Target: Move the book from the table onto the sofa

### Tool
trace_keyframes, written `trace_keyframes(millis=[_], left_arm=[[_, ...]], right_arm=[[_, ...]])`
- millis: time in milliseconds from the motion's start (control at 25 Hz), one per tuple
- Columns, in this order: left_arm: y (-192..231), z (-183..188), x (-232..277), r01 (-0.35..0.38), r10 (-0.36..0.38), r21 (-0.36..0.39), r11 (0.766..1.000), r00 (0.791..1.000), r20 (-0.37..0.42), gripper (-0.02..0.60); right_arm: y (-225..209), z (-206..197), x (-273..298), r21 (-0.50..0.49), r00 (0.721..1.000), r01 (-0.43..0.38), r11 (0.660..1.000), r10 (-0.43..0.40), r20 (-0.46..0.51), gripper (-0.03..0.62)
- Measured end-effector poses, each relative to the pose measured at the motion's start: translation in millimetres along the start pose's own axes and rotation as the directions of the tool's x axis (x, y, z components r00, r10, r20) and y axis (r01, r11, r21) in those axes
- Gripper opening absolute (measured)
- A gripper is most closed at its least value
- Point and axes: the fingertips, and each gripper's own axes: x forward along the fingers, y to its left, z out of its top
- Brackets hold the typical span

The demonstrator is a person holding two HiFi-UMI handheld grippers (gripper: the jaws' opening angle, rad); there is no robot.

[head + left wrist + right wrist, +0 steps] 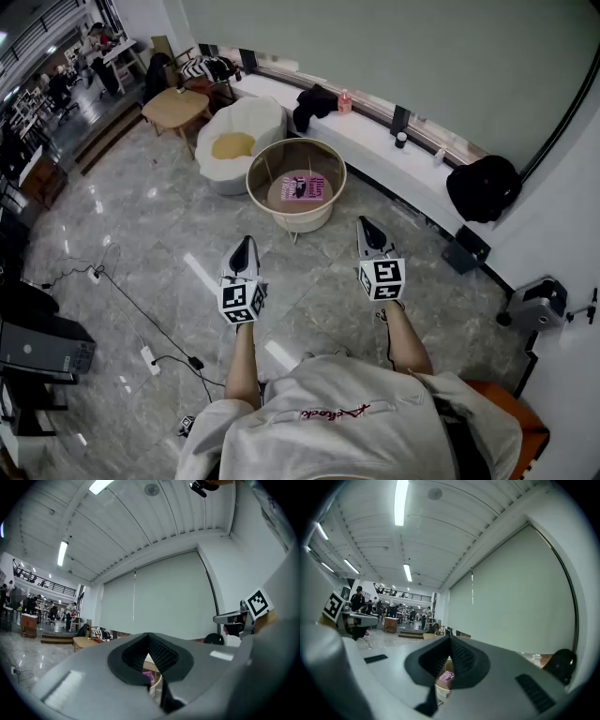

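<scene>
Pale top (347, 412) nearest, bare forearms out.

Head view: left gripper (246, 242) and right gripper (366, 225) are both pinched shut and empty. Book (308, 187), pink, thin, flat, lies on round table (296, 140) at 12 o'clock, inside its hoop rim. Sofa (253, 117), white and puffy, sits at 11. Best to step closer, open the jaws, reach over the rim and pinch one edge.

Left gripper view: ribbed pads together, book glimpsed beyond.

Right gripper view: same.

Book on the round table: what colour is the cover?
The book is pink with dark markings; head view shows it best.
</scene>
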Motion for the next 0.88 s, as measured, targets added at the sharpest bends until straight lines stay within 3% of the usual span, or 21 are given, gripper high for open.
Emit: trace_keyframes(millis=[880], left_arm=[[-20.5, 4.9, 16.2, -0.001, 0.001, 0.005, 1.000, 1.000, 0.005, 0.009]], right_arm=[[-20.8, -15.9, -3.7, 0.048, 1.000, -0.014, 0.999, 0.015, -0.004, 0.009]])
